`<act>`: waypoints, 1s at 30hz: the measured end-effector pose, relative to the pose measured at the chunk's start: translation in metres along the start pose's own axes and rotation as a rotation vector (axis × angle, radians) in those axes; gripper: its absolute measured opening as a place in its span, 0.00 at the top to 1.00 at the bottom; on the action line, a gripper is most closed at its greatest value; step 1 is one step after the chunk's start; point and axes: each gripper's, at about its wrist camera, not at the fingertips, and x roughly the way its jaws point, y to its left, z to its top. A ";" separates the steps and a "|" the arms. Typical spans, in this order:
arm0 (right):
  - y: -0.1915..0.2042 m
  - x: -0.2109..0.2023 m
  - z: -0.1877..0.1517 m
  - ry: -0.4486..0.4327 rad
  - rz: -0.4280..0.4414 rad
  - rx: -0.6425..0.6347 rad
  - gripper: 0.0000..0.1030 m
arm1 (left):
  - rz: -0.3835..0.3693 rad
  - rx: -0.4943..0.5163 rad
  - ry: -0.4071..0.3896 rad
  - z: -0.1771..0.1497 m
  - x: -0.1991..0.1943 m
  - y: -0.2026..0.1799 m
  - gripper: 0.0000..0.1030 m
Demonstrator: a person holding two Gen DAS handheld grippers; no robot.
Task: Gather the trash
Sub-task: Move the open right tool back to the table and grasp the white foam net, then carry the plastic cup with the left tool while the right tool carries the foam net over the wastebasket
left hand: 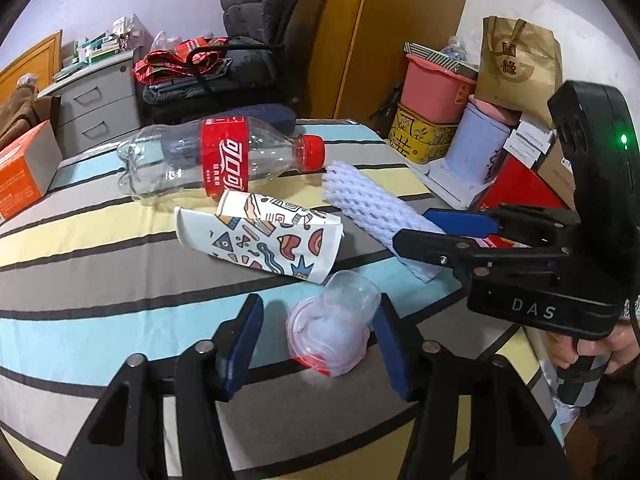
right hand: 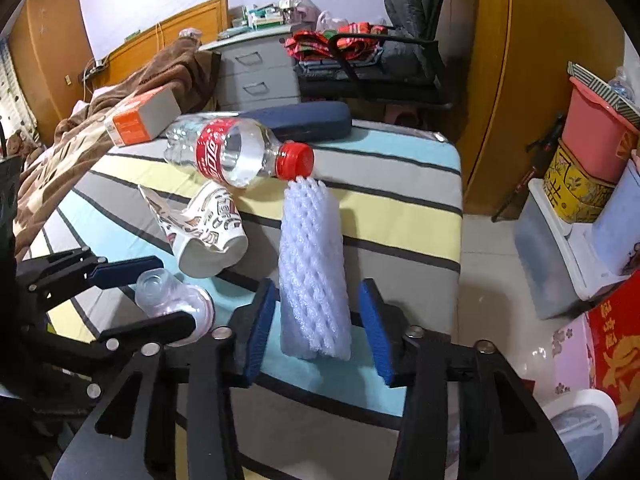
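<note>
A clear plastic cup [left hand: 332, 328] with a red rim lies on its side on the striped cover [left hand: 80, 280]. My left gripper [left hand: 320, 308] straddles it, open: the right pad is at the cup's side and a gap shows at the left pad. A white foam net sleeve [right hand: 312, 280] lies lengthwise between the blue pads of my right gripper [right hand: 318, 286], open, with narrow gaps on both sides. In the left wrist view the right gripper [left hand: 424, 232] sits at the near end of the sleeve [left hand: 360, 196]. An empty cola bottle [left hand: 216, 160] and a crushed patterned paper cup [left hand: 264, 240] lie behind.
An orange box [left hand: 24, 168] and a dark blue case [right hand: 296, 120] sit at the far side. The cover's right edge [right hand: 456, 240] drops to tiled floor. A pink bin [left hand: 432, 88], a paper bag [left hand: 516, 64] and boxes are stacked at the right. A drawer cabinet [left hand: 100, 108] and a loaded chair stand behind.
</note>
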 end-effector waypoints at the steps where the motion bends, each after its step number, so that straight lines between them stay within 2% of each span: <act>1: 0.000 0.001 0.001 0.000 -0.003 0.001 0.67 | -0.006 0.003 0.002 0.000 0.001 -0.001 0.51; 6: 0.003 0.004 0.001 0.007 -0.003 -0.012 0.73 | -0.015 0.016 0.009 0.000 0.004 -0.004 0.65; 21: 0.011 -0.006 -0.007 -0.014 -0.008 -0.009 0.77 | -0.010 0.033 -0.037 -0.003 -0.016 -0.011 0.65; 30: 0.011 -0.039 -0.016 -0.080 -0.009 0.036 0.77 | -0.009 0.062 -0.084 -0.007 -0.047 -0.025 0.65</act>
